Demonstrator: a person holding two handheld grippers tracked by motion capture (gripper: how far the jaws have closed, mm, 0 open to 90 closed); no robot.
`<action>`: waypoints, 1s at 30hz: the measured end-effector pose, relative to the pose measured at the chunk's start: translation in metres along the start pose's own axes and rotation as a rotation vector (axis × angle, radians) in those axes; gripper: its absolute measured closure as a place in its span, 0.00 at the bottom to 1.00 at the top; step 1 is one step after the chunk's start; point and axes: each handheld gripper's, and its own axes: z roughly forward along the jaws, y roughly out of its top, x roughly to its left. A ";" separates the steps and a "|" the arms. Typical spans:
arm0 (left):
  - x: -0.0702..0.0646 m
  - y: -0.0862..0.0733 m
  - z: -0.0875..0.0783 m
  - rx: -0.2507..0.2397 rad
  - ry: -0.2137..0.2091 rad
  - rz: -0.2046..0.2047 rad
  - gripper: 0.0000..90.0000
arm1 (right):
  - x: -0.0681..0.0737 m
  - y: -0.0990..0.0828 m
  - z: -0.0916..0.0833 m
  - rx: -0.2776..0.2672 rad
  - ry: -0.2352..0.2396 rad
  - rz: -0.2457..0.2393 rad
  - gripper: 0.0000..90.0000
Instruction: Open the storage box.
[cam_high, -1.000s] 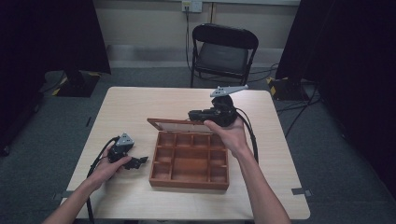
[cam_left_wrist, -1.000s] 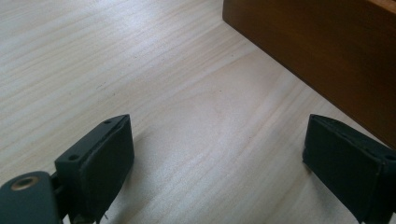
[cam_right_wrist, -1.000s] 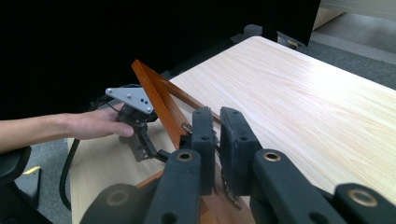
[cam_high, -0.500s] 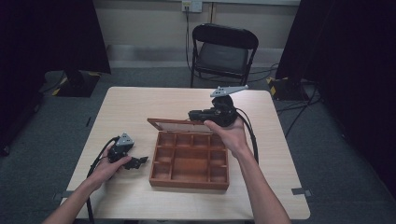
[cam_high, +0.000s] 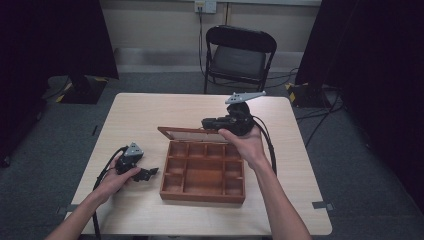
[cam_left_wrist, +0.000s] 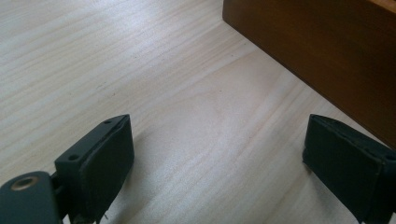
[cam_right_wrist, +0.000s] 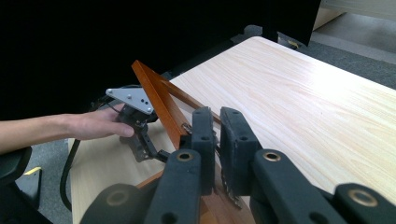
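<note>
Lid (cam_right_wrist: 156, 100) edge behind right hand-held gripper (cam_right_wrist: 215, 135)

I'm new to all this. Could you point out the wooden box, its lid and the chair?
wooden box (cam_high: 202, 194), high view, front wall.
lid (cam_right_wrist: 156, 100), right gripper view, raised wooden frame edge.
chair (cam_high: 239, 61), high view, seat.

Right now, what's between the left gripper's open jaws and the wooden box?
Only bare table between the left gripper and the wooden box, in the left gripper view.

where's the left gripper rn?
High view: the left gripper rests on the table at its near-left, jaws open, just left of the wooden box, not touching it.
</note>
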 end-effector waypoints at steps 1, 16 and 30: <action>0.000 0.000 0.000 0.000 0.000 0.000 0.09 | 0.000 0.000 0.000 0.000 0.000 0.000 0.94; 0.000 0.000 0.000 0.000 0.000 0.000 0.09 | 0.000 0.000 0.000 0.005 0.000 -0.001 0.94; 0.001 0.000 0.001 -0.003 -0.006 0.003 0.09 | 0.000 0.001 0.001 0.006 0.001 0.000 0.94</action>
